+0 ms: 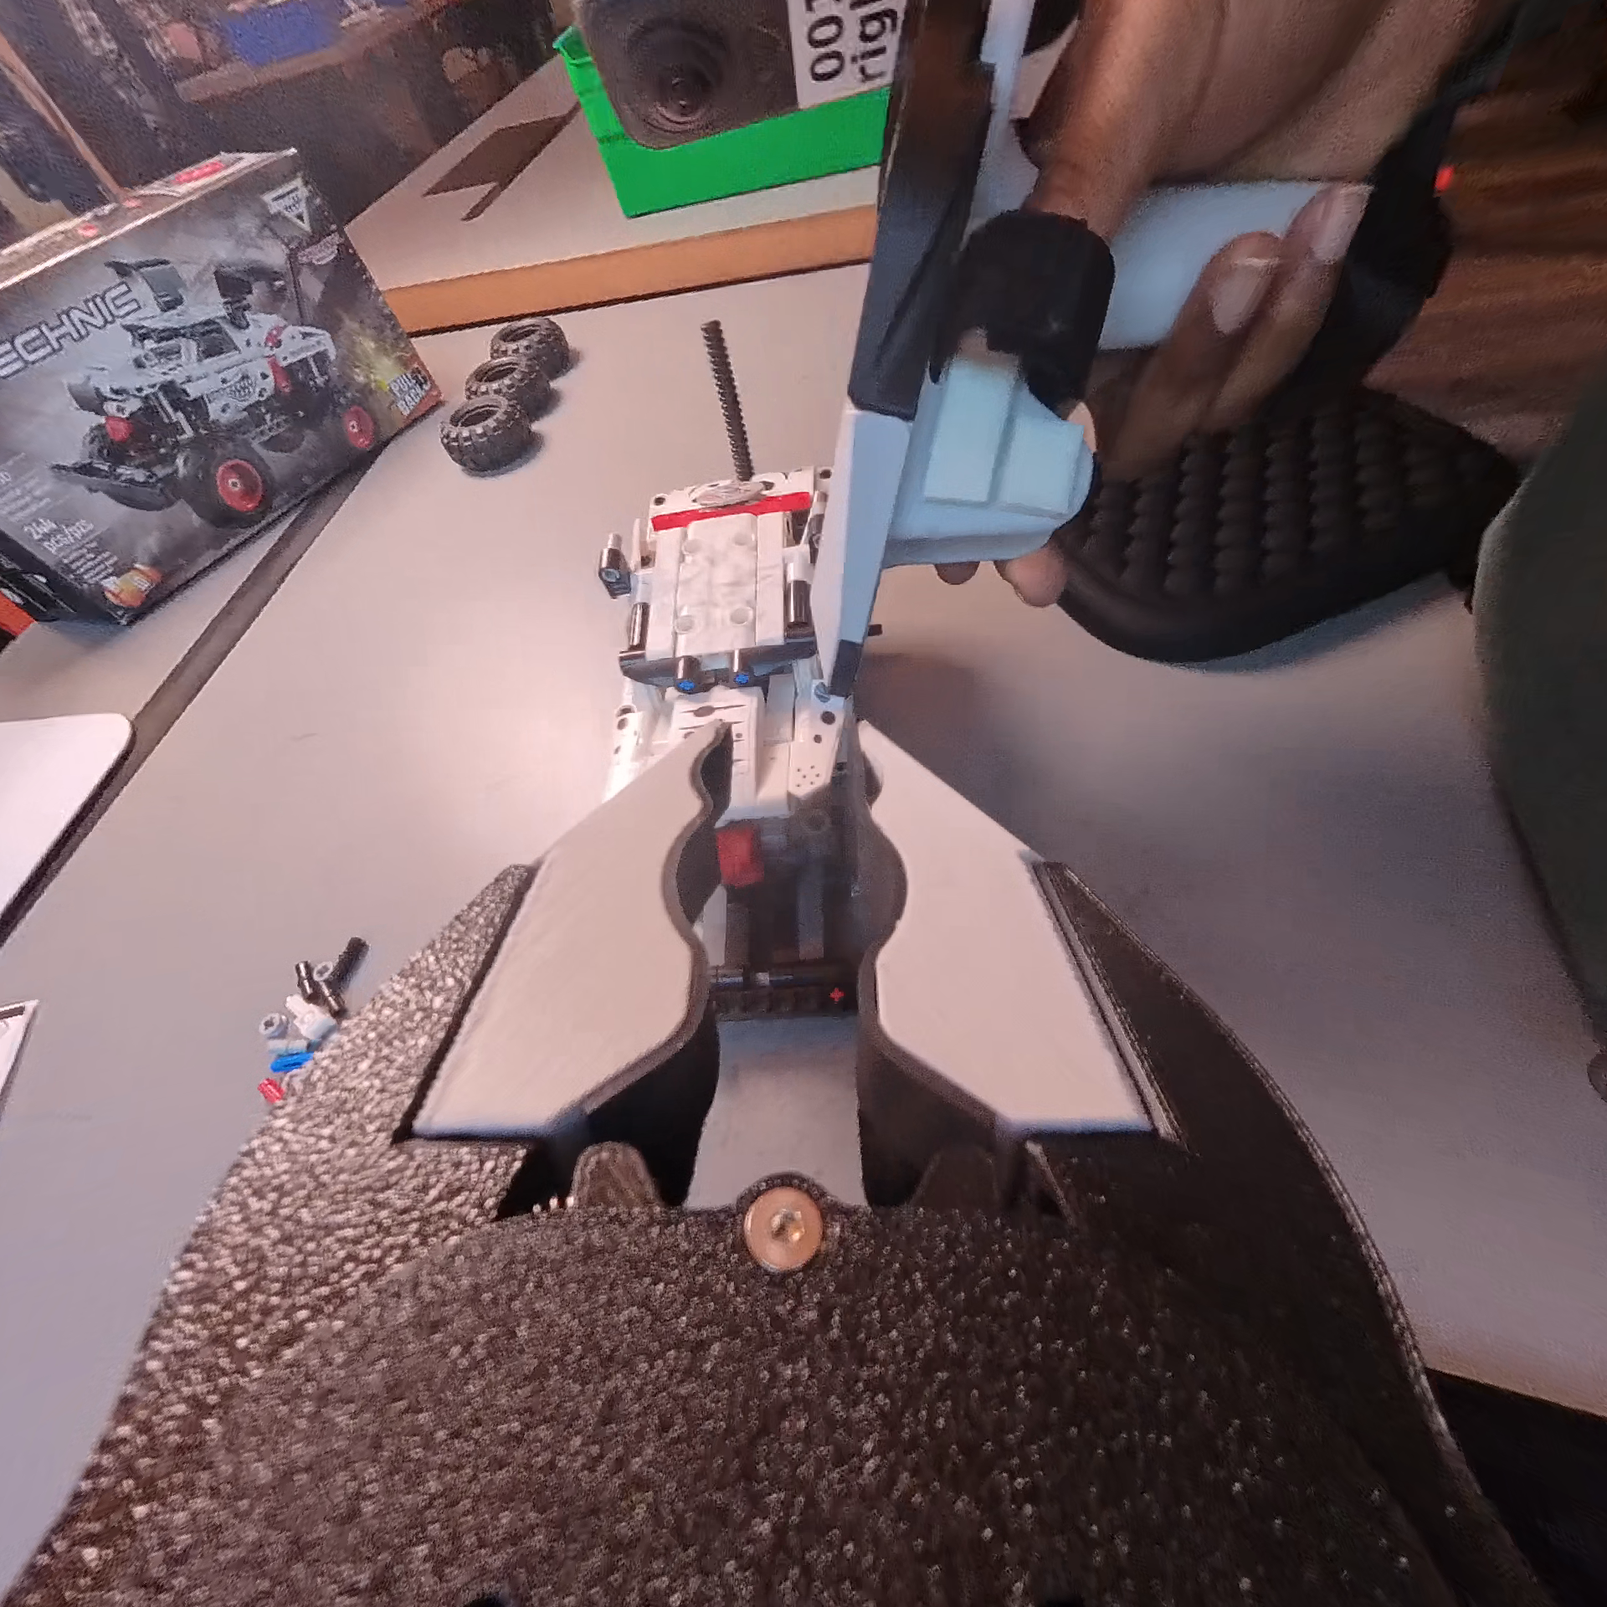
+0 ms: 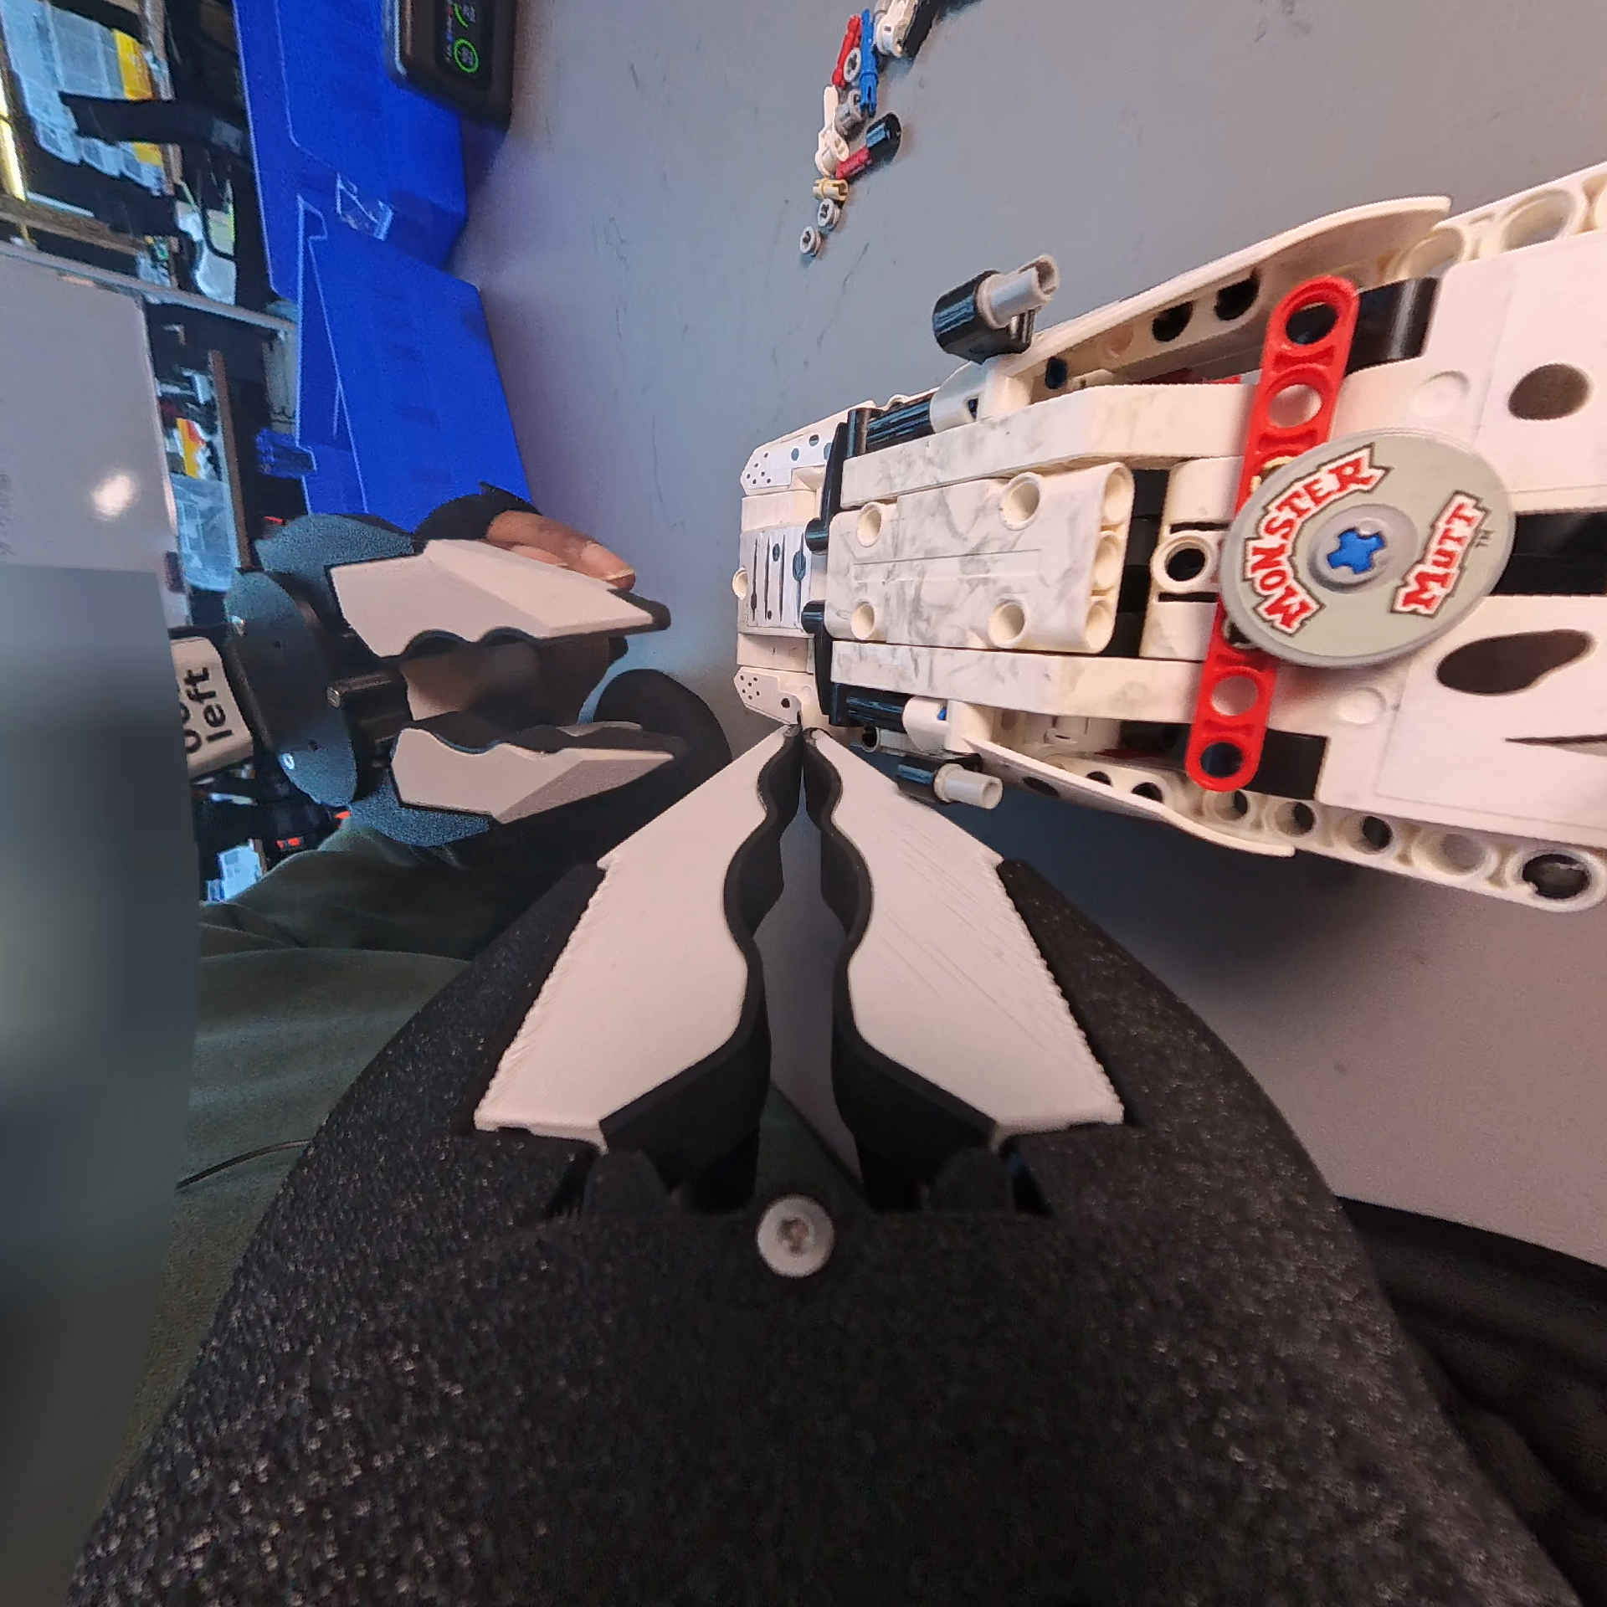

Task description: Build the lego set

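Left wrist view: the left gripper (image 1: 787, 765) gapes wide around the near end of the white truck model (image 1: 726, 609), which lies mid-tabletop (image 1: 435, 696), long axis pointing away. Right wrist view: the right gripper (image 2: 802, 739), fingertips pinched together, touches the truck's (image 2: 1130, 556) end corner.

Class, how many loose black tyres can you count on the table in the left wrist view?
3. The tyres sit in a row beside the box: far, middle, near. Others may be hidden out of view.
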Available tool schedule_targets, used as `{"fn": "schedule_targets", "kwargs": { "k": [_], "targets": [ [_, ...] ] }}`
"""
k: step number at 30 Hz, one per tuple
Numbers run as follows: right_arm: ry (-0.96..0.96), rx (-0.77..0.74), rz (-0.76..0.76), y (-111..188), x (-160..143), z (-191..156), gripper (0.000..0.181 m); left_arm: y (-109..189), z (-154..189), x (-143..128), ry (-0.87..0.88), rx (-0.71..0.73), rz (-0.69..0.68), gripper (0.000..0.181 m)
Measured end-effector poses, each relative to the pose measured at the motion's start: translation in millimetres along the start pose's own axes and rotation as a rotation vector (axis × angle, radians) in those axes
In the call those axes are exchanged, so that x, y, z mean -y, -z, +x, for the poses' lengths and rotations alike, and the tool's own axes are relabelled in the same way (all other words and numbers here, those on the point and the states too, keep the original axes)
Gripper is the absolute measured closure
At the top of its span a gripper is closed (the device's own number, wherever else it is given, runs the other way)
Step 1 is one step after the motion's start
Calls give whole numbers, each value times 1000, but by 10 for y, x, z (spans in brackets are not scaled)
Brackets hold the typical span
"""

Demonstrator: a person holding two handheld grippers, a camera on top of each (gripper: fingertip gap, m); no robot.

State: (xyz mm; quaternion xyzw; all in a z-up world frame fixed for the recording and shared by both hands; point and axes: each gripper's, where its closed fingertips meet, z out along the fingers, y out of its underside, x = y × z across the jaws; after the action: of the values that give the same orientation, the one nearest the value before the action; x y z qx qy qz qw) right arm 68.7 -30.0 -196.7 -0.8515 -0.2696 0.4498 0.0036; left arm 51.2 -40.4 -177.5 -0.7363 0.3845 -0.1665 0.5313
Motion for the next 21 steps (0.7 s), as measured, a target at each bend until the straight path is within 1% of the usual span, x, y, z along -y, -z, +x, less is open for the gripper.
{"fn": "schedule_targets", "kwargs": {
  "k": [3, 11, 18, 21],
  "targets": [
    [-3, 2, 1, -4, 1, 3, 181, -13, 39, -20, -34, -11, -6, 158],
    [-5, 7, 3, -12, 5, 2, 181, -125, 144, -183, -116, -26, -93, 160],
    [-7, 1, 4, -9, 3, 19, 181, -127, 141, -205, -191, 7, -118, 161],
    [-3, 0, 5, -8, 1, 13, 180, -128, 138, -206, -194, 10, -119, 161]
  ]
}}
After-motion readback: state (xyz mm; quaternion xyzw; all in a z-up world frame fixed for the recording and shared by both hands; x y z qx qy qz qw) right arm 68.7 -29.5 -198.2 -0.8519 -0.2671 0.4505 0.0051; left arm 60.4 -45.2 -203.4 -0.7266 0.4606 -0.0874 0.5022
